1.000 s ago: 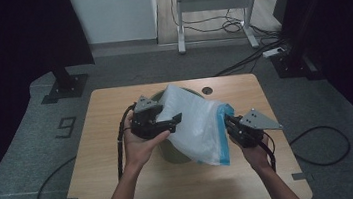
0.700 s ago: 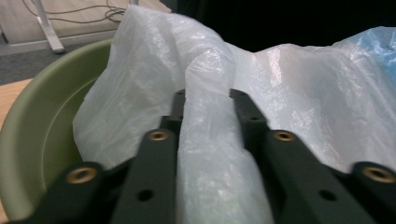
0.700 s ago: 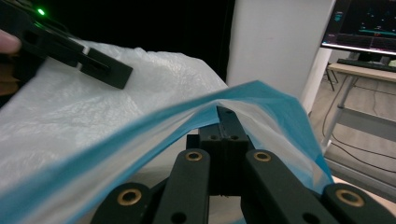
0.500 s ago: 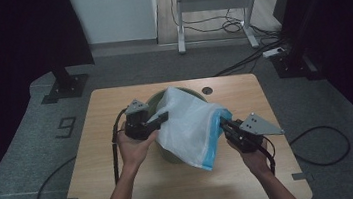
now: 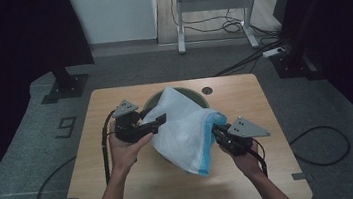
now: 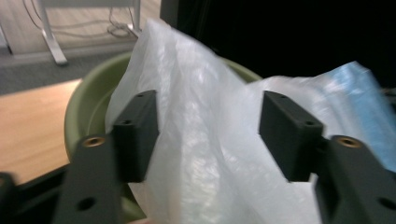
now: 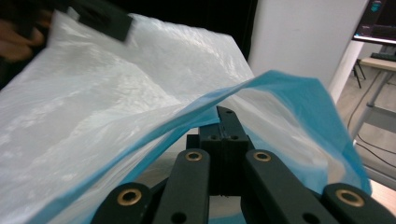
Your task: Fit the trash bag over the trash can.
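A grey "9" point(image 5: 67, 127) is marked on the floor left of the table point(image 5: 125, 196). The green bowl point(image 6: 86, 100) holds the lower part of a translucent plastic bag point(image 5: 183, 129) with a blue edge. The left gripper point(image 5: 159, 120) has just reopened; its jaws stand apart around the bag, apparently without pressing it. The right gripper point(image 7: 223, 135) is fully closed on the blue edge. The bag lies lower than a second ago.
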